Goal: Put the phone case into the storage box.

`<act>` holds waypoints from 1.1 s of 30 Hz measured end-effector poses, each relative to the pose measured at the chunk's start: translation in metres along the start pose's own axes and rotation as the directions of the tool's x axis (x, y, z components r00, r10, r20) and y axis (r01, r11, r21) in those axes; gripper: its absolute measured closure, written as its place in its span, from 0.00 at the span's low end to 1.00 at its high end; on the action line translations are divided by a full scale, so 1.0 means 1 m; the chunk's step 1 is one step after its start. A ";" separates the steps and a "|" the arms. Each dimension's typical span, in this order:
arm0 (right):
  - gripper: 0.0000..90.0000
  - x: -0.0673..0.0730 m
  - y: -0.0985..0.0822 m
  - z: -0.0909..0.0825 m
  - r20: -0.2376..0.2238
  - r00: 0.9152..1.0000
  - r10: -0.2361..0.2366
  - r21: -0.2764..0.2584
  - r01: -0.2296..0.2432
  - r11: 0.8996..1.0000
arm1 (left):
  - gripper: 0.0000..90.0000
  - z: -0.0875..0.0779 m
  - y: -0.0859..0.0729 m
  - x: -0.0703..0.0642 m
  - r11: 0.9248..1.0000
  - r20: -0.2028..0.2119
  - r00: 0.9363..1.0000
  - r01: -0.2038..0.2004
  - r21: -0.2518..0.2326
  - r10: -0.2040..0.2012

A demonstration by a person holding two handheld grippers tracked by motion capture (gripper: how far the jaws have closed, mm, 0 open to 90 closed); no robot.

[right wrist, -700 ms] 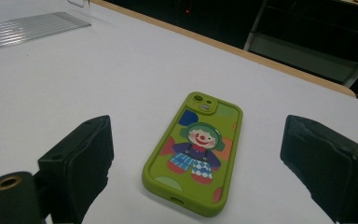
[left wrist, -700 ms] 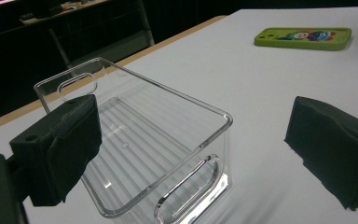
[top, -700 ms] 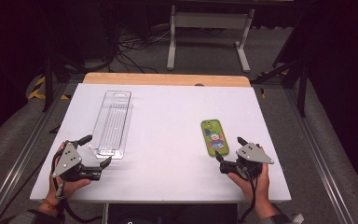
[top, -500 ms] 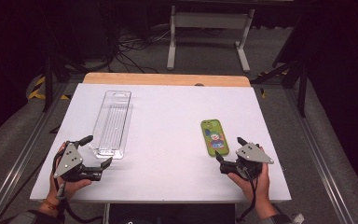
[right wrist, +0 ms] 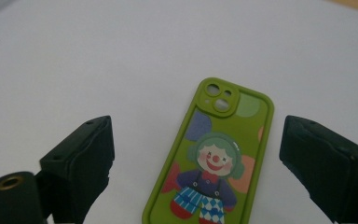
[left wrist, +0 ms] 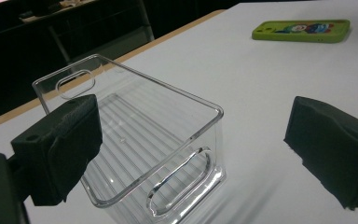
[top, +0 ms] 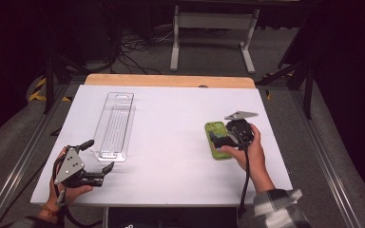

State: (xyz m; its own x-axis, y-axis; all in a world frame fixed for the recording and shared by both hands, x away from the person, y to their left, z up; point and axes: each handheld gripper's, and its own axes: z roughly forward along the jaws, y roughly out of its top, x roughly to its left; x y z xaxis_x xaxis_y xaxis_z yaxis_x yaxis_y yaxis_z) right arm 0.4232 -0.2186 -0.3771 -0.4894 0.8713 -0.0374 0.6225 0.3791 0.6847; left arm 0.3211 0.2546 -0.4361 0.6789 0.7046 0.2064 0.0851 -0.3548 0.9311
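Green, rubbery-looking, the phone case (right wrist: 216, 158) lies flat on the white table (top: 171, 118), printed side up, showing a clown figure with a camera cut-out at the far end; in the high view the phone case (top: 217, 140) sits on the right half of the table, well apart from everything else on it. Over it hangs the right gripper (right wrist: 196, 172), held in the person's right hand (top: 249, 152); its jaws stand wide apart with nothing pressed between them, one on each side of the case's long edges, and whether the pads touch the case I cannot tell; in the high view the right gripper (top: 222, 140) lies directly above the case's middle, its cable trailing back along the forearm to a plaid sleeve (top: 278, 211).

On the left half of the table stands a clear plastic bin (top: 114, 126), long and narrow, open at the top, with a ribbed floor and handle slots at its ends. Just beside its near end rests the left gripper (top: 97, 154), low at the table's near-left corner; its jaws are spread wide and hold nothing, the bin's (left wrist: 135, 144) near corner lying between them in its own view.
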 end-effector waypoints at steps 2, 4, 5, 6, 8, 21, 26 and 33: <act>0.11 0.000 0.014 0.016 0.015 1.000 -0.021 0.086 0.020 0.996 | 0.05 0.000 -0.001 0.000 1.000 0.005 1.000 0.007 0.004 -0.007; 0.12 -0.001 0.023 0.033 0.033 0.999 -0.025 0.149 0.020 0.989 | 0.05 0.000 -0.001 0.000 1.000 0.006 1.000 0.008 0.006 -0.008; 0.12 -0.002 0.027 0.041 0.038 0.999 -0.022 0.180 0.015 0.984 | 0.05 -0.001 -0.001 0.000 1.000 0.008 1.000 0.009 0.007 -0.009; 0.13 -0.004 0.029 0.048 0.037 0.999 -0.011 0.202 0.003 0.979 | 0.05 -0.001 -0.001 0.000 1.000 0.007 1.000 0.005 0.011 -0.006; 0.13 -0.007 0.032 0.055 0.042 0.999 -0.001 0.220 -0.008 0.976 | 0.05 -0.001 -0.001 0.000 1.000 0.003 1.000 -0.003 0.010 0.003; 0.10 -0.038 0.026 0.101 0.072 0.981 0.178 0.317 -0.192 0.929 | 0.05 0.002 -0.002 -0.001 1.000 0.025 1.000 -0.001 0.031 0.000; 0.12 -0.034 0.027 0.106 0.101 0.983 0.154 0.321 -0.179 0.930 | 0.05 0.003 -0.003 -0.001 0.999 0.022 1.000 -0.001 0.038 0.000; 0.14 -0.034 0.027 0.106 0.110 0.981 0.158 0.300 -0.185 0.936 | 0.05 0.004 -0.003 -0.001 0.999 0.022 1.000 -0.016 0.045 0.015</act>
State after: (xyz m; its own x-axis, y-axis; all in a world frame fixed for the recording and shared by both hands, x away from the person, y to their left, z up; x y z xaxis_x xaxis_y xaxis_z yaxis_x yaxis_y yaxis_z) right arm 0.5211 -0.2047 -0.4348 -0.3147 0.9492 -0.0082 0.8562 0.2876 0.4293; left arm 0.3228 0.2525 -0.4403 0.6959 0.6856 0.2136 0.1072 -0.3933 0.9132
